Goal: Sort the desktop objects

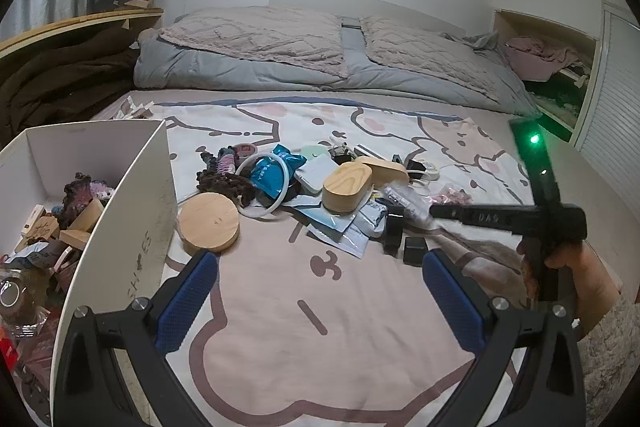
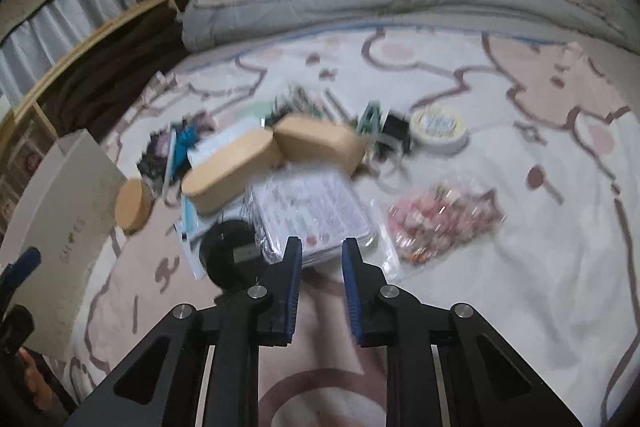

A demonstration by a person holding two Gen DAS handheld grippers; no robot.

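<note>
While the pile of objects (image 1: pixel 320 183) is lying mid-bed on the cartoon blanket (image 1: pixel 280 307), I am holding the left gripper (image 1: pixel 316 303) near the white box (image 1: pixel 132 211), jaws wide apart and empty. My right gripper (image 2: pixel 320 263) is hovering at a clear packet (image 2: pixel 312 215), jaws narrowly apart, gripping nothing.
</note>
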